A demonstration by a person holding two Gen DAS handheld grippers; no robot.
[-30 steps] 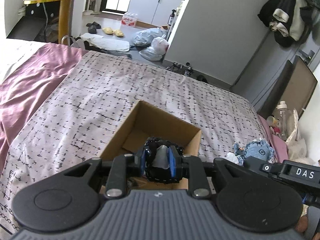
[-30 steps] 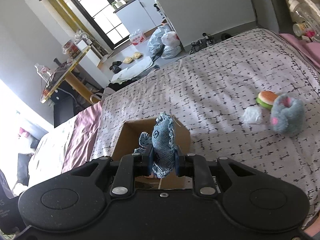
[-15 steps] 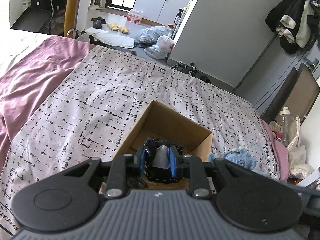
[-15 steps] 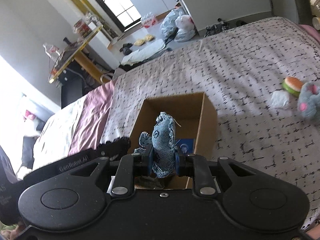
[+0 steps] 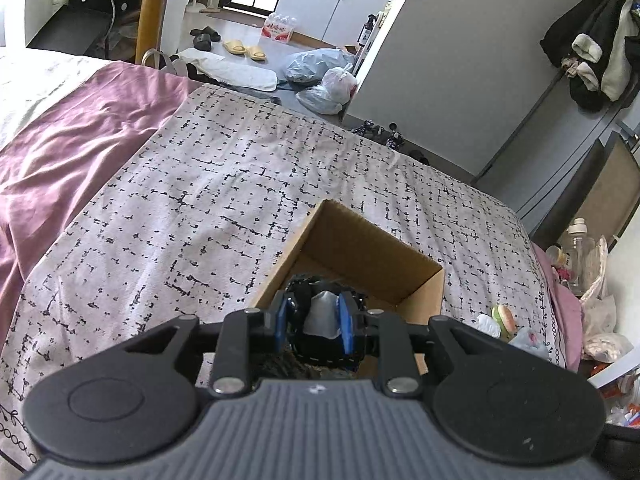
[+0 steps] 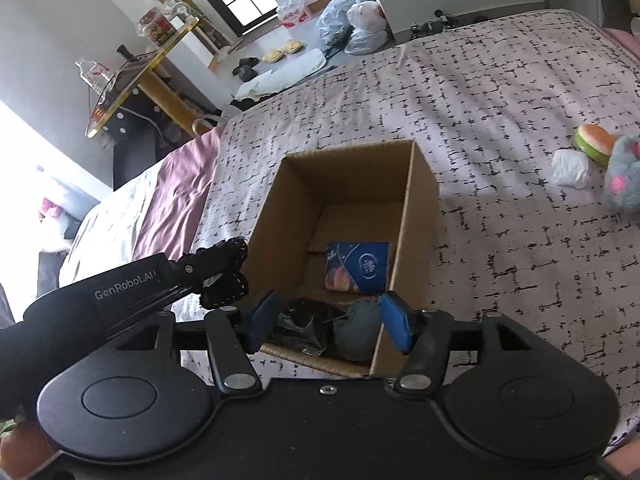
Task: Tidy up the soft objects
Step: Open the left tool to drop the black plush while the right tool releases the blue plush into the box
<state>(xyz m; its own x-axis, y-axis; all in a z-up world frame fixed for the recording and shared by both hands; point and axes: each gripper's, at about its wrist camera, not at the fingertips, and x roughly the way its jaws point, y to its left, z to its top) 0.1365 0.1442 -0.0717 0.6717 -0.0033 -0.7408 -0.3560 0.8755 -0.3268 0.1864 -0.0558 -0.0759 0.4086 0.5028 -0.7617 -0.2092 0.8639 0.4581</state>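
An open cardboard box (image 6: 420,184) stands on the patterned bedspread. My right gripper (image 6: 329,322) hangs over its near edge, jaws opening. The blue denim toy (image 6: 358,332) lies loose in the box below the pads. My left gripper (image 5: 314,320) is shut on a black lacy soft thing (image 5: 320,312) with a grey middle, above the box's (image 5: 360,240) near-left corner. The right wrist view shows that same left gripper (image 6: 224,272) at the box's left wall. A burger toy (image 6: 594,142), a white wad (image 6: 570,168) and a grey plush (image 6: 622,178) lie to the right.
A blue packet (image 6: 356,266) and a black wrapper (image 6: 304,324) lie in the box. A purple sheet (image 5: 72,148) covers the bed's left side. Bags (image 5: 324,80) and slippers sit on the floor past the far edge. Bottles (image 5: 580,248) stand at the right.
The right jaws have spread and the denim toy has dropped from between them into the box. The right gripper came lower over the box. The left grip is unchanged.
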